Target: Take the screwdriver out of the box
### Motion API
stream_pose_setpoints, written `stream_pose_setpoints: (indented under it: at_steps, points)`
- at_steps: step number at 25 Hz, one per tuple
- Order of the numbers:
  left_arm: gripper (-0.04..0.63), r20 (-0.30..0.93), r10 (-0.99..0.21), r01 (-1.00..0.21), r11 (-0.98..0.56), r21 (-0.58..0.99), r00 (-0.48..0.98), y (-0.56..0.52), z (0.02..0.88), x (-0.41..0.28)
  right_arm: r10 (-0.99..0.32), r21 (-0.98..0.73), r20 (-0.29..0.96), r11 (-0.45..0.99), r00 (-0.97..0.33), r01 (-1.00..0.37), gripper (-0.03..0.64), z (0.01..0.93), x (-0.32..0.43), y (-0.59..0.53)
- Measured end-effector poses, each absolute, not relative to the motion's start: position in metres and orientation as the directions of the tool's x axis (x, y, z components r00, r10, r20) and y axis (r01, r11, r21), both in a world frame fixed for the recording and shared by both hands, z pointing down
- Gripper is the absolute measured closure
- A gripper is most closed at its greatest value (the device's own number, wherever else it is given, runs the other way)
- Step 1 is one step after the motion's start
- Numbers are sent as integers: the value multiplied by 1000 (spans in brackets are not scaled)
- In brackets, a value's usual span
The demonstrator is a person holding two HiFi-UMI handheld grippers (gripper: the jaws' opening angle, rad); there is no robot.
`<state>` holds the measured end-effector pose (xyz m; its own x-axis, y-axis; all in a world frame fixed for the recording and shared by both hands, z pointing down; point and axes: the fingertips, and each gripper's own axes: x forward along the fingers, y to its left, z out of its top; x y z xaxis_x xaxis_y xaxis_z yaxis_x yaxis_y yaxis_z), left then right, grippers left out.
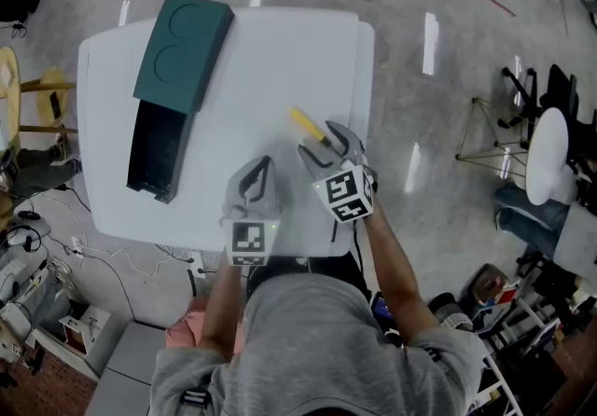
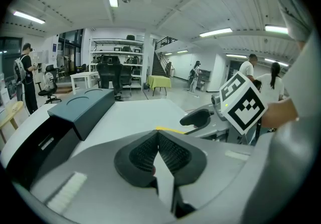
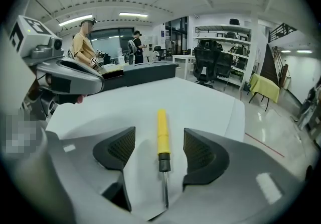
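The screwdriver (image 3: 162, 140), yellow handle with a black collar and a thin steel shaft, lies flat on the white table (image 1: 270, 69). My right gripper (image 3: 159, 150) stands open astride it, and neither pad touches it. In the head view the yellow screwdriver handle (image 1: 307, 126) pokes out beyond the right gripper (image 1: 328, 145). My left gripper (image 1: 256, 177) is shut with nothing in it, just left of the right one; its left gripper pads (image 2: 158, 153) meet at the tips. The dark green box (image 1: 175, 88) lies at the table's left, its drawer pulled toward me.
The box (image 2: 70, 117) is the only other thing on the table. Round stools (image 1: 7, 92) stand at the table's left edge, cables (image 1: 103, 260) trail on the floor near the front left corner, and chairs and a white round table (image 1: 546, 153) sit to the right.
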<state>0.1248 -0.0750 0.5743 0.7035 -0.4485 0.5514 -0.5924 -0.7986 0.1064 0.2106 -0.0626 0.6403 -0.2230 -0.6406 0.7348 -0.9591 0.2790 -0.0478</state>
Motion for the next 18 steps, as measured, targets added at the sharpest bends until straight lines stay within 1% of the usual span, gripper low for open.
stream_pose_setpoints:
  at_steps: [5, 9, 18]
  points:
    - [583, 524, -460, -584, -807, 90, 717, -70, 559, 122, -673, -24, 712, 263, -201, -964, 320, 623, 210, -58]
    - [583, 500, -470, -575, -815, 71, 728, -66, 543, 120, -712, -4, 680, 238, -177, -971, 382, 600, 210, -53]
    - [583, 414, -487, -544, -839, 24, 769, -56, 493, 115, -824, -18, 556, 114, -105, -993, 477, 536, 204, -36]
